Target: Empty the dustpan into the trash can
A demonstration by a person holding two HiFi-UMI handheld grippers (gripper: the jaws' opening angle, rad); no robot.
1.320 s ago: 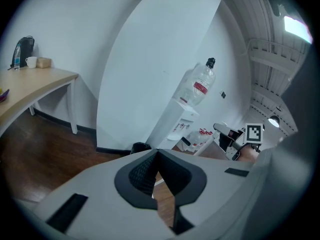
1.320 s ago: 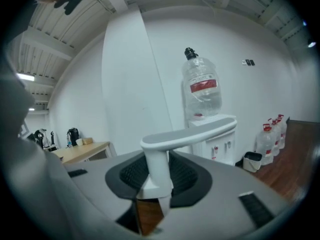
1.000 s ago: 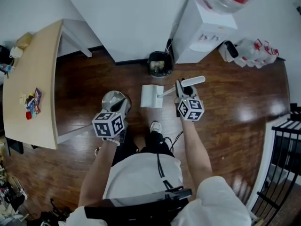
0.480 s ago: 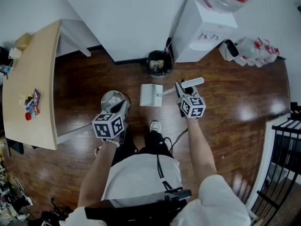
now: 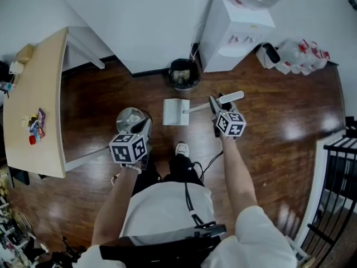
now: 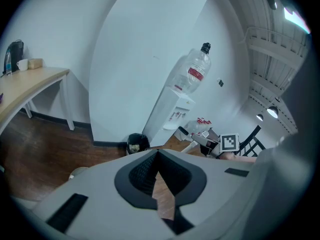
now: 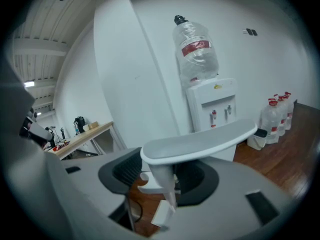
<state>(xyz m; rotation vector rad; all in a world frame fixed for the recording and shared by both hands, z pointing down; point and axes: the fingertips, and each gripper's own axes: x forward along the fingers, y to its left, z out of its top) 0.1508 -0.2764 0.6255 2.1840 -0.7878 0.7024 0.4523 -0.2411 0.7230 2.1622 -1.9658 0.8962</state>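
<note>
The white dustpan [image 5: 177, 111] lies flat on the wood floor, just in front of the black trash can [image 5: 184, 74], which has litter inside. Its long handle [image 5: 230, 97] runs right into my right gripper [image 5: 217, 103]. In the right gripper view the handle [image 7: 200, 141] crosses over the jaws and its stem stands between them. The right gripper [image 7: 161, 173] is opening, with a gap beside the stem. My left gripper [image 5: 143, 125] hangs over a round silver bin [image 5: 128, 118], shut and empty [image 6: 157, 156]. The trash can [image 6: 136, 143] shows ahead of it.
A white water dispenser [image 5: 234, 32] stands against the wall right of the trash can, with spare bottles [image 5: 298, 54] beside it. A wooden table [image 5: 33, 105] with small items is at the left. A black railing [image 5: 340, 166] is at the right. My shoe [image 5: 181, 148] is behind the dustpan.
The right gripper has shifted slightly to the right with the dustpan's handle. The pan stays in front of the trash can. The left gripper has barely moved.
</note>
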